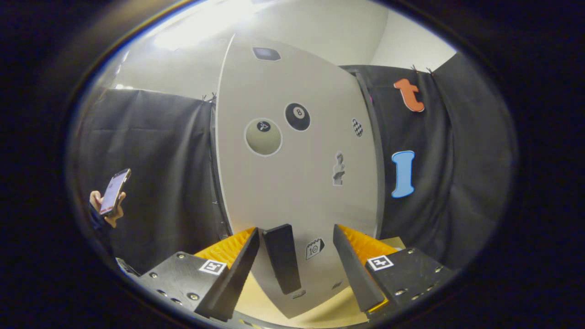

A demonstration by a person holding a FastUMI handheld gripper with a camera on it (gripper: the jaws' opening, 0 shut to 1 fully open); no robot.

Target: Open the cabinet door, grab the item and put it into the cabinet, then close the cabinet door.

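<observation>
Between my spread fingers, my gripper [297,269] stands released, grasping nothing, with the cabinet door [292,183] dead ahead. Its dark upright handle [282,265] sits in the gap between the fingers, nearer the left one, long axis vertical. Stickers dot the pale door panel, which stands shut or nearly so; whether the item is already inside I cannot tell, so this fits either an opening or a just-closed door. Beyond, off to the left, a hand [104,205] holds a phone [114,191].
</observation>
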